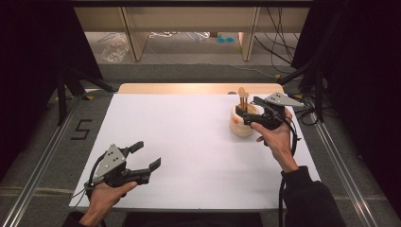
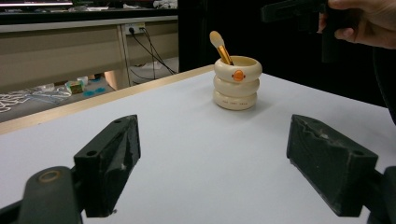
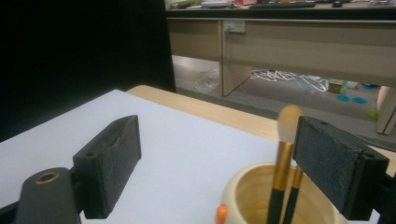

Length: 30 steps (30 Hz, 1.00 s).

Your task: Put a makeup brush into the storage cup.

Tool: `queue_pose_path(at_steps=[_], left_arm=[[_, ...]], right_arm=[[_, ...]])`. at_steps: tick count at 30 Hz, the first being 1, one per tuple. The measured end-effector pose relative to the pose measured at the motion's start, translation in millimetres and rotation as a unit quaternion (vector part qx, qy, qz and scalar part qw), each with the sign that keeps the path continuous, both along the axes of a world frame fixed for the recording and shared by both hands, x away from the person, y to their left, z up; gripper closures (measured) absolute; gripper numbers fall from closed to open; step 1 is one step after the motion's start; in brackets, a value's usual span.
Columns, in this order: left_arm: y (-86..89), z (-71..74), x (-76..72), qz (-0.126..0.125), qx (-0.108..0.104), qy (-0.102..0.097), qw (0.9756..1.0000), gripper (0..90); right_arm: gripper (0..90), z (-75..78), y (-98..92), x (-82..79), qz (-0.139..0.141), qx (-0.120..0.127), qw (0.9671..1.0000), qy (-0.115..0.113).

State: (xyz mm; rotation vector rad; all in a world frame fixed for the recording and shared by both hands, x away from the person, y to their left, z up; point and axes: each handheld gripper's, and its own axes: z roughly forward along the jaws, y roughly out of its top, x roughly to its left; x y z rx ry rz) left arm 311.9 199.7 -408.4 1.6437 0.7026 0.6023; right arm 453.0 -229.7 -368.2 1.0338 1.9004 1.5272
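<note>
A cream holder (image 1: 243, 124) shaped like stacked rings stands at the far right of the white table top (image 1: 189, 142). Two gold-and-black makeup brushes (image 1: 242, 97) stand in it, bristles up. My right gripper (image 1: 247, 107) hovers just over the holder's mouth, open. In the right gripper view the taller brush (image 3: 286, 140) rises between the wide jaws close to the right one, with no pad pressing on it, above the holder's rim (image 3: 247, 186). My left gripper (image 1: 144, 156) rests open and empty near the front left. It faces the holder (image 2: 237, 84) and its brush (image 2: 219, 44) across the table.
A wooden strip (image 1: 198, 88) edges the table's far side. Beyond it stand desk legs (image 1: 132, 38), loose cables and a plastic bag on the floor. Black curtains hang at both sides. Metal rails (image 1: 42, 161) run along the table's left and right.
</note>
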Motion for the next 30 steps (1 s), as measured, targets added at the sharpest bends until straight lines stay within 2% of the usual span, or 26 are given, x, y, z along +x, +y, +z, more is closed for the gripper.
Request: queue_pose_path(at_steps=[4,5,14,15,17,21,22,23,26,28,29,30], left_arm=[[0.8,0.3,0.0,0.002,0.002,-0.001,1.0,17.5],[0.8,0.4,0.0,0.002,0.0,-0.001,1.0,17.5],[0.0,0.0,0.4,0.002,0.0,-0.002,1.0,17.5],[-0.2,-0.1,0.4,0.001,-0.001,-0.001,1.0,17.5],[-0.4,-0.1,0.3,0.001,-0.002,-0.001,1.0,17.5],[-0.3,-0.1,0.4,0.001,-0.002,-0.001,1.0,17.5],[-0.3,-0.1,0.4,0.002,-0.002,-0.001,1.0,17.5],[-0.1,-0.1,0.4,0.002,-0.001,-0.001,1.0,17.5],[0.0,0.0,0.4,0.002,-0.001,-0.001,1.0,17.5],[0.1,0.0,0.4,0.002,0.0,-0.001,1.0,17.5],[0.1,0.0,0.5,0.002,0.0,-0.001,1.0,17.5],[0.0,0.0,0.4,0.002,-0.001,-0.002,1.0,17.4]], right_arm=[[16.3,-1.4,4.0,-15.4,0.006,-0.007,1.0,0.004],[16.3,-2.5,4.7,-18.7,0.01,-0.002,0.9999,-0.005],[16.3,-9.3,3.7,-50.2,0.022,0.002,0.9998,-0.002],[16.3,-10.2,3.4,-52.0,0.019,0.004,0.9998,-0.005],[16.3,-10.8,2.4,-56.3,0.022,0.003,0.9997,0.006],[16.3,-14.4,2.6,-60.7,0.023,0.006,0.9997,-0.001],[16.3,-14.7,2.7,-62.3,0.022,0.005,0.9997,0.004],[16.3,-16.0,3.3,-62.3,0.025,0.007,0.9997,-0.003],[16.3,-16.4,3.9,-66.9,0.03,0.004,0.9995,0.009],[16.4,-17.4,5.0,-69.2,0.031,0.002,0.9995,0.006],[16.3,-18.5,6.8,-70.4,0.032,0.009,0.9994,0.0],[16.3,-18.1,6.7,-72.5,0.032,0.0,0.9995,0.001]])
